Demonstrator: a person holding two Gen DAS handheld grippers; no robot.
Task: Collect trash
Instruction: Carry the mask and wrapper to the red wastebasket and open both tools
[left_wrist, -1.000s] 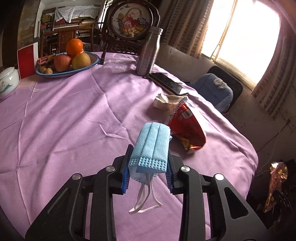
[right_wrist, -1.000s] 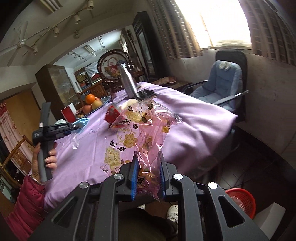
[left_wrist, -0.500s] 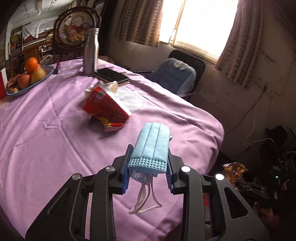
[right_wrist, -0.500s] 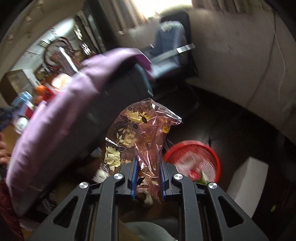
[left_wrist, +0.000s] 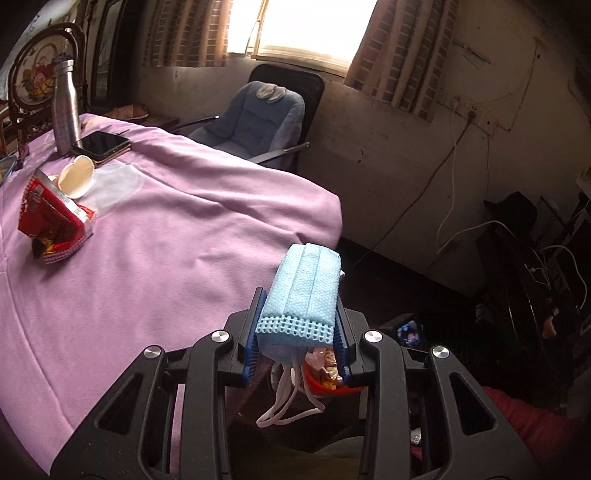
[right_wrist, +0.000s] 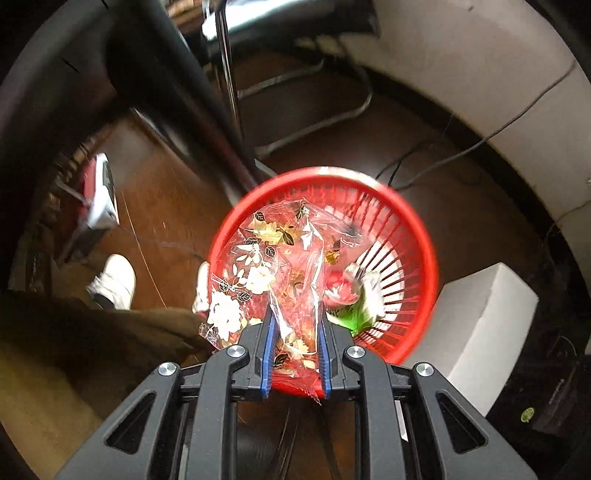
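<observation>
Both grippers have swung away from the tabletop (left_wrist: 155, 236) since a second ago. Now the right gripper (right_wrist: 294, 354) points down at the red basket (right_wrist: 417, 236) on the floor. It pinches a see-through flowery plastic wrapper (right_wrist: 273, 266) between its two blue pads. It holds the wrapper right over the basket's open top, probably so it can fall straight in. Some other trash already lies in the basket at about 3 o'clock from the wrapper.

The left gripper (left_wrist: 297, 332) squeezes a folded blue face mask (left_wrist: 304, 291). The mask's white ear loops (left_wrist: 291, 402) dangle below. This gripper is past the tabletop's edge, and a bit of the red basket shows under it, so the mask looks like the next thing to go in.

More trash waits on the purple tabletop, at about 10 o'clock from the mask: a red snack bag (left_wrist: 51, 218) and a squashed paper cup (left_wrist: 75, 179), touching each other. A phone (left_wrist: 101, 144) and a metal bottle (left_wrist: 65, 110) stand farther back.
</observation>
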